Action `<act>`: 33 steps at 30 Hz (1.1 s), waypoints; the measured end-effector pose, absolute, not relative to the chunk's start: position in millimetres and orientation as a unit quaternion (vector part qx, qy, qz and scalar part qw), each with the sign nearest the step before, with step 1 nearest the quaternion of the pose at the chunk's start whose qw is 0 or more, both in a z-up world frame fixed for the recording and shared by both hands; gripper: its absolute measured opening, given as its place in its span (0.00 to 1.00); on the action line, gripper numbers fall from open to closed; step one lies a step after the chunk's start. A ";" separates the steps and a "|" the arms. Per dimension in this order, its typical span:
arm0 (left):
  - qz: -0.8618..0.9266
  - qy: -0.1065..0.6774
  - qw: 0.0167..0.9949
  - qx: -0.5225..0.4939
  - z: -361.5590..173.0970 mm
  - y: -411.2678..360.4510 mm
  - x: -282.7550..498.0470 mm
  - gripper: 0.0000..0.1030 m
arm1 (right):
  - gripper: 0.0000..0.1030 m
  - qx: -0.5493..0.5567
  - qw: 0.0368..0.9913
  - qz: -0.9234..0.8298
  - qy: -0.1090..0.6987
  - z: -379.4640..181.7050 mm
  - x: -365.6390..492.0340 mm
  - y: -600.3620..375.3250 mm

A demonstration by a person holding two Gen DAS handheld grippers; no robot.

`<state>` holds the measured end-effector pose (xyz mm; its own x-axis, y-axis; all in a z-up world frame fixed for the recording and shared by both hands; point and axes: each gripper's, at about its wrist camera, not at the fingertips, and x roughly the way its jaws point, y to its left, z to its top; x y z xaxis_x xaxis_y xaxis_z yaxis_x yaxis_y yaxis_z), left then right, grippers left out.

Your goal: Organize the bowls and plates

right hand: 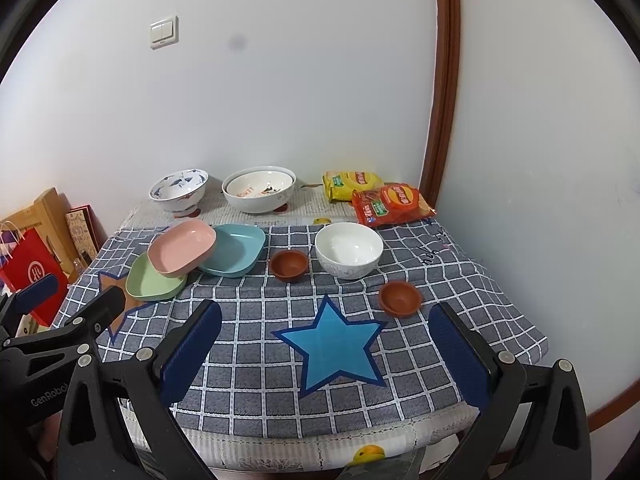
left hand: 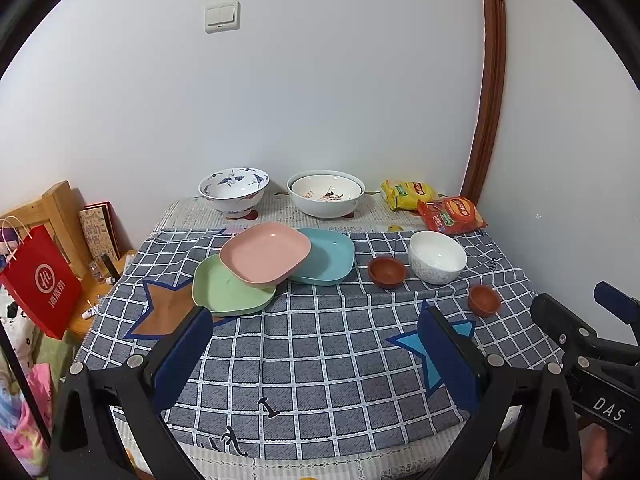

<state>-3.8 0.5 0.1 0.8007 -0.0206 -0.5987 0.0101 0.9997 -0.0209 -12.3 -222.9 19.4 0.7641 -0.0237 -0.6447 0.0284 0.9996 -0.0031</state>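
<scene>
The pink plate (left hand: 265, 257) is covering part of the green plate (left hand: 224, 292) and the blue plate (left hand: 330, 258). A second bowl is sitting nested in the large white bowl (right hand: 259, 194), mostly hidden. The picture's edge is cropping the red bag (left hand: 40, 280), and the snack packets' (right hand: 390, 204) print is too small to read.

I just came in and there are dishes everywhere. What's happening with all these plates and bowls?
Someone is about to tidy them, holding a gripper in each hand. The left gripper and right gripper both hang open above the near edge of the table, holding nothing. Nothing looks sorted yet: the pink plate leans across the green plate and blue plate, and the white bowl and two small brown bowls sit apart.
</scene>
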 end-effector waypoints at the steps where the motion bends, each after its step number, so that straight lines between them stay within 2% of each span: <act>1: -0.008 0.315 0.949 -0.008 0.1 1.1 -4.4 1.00 | 0.99 0.004 0.939 -0.014 0.343 19.6 -12.2 -223.4; 33: -0.002 0.315 0.949 -0.004 1.6 2.5 -3.6 1.00 | 0.99 0.006 0.938 -0.018 0.347 17.3 -12.9 -223.4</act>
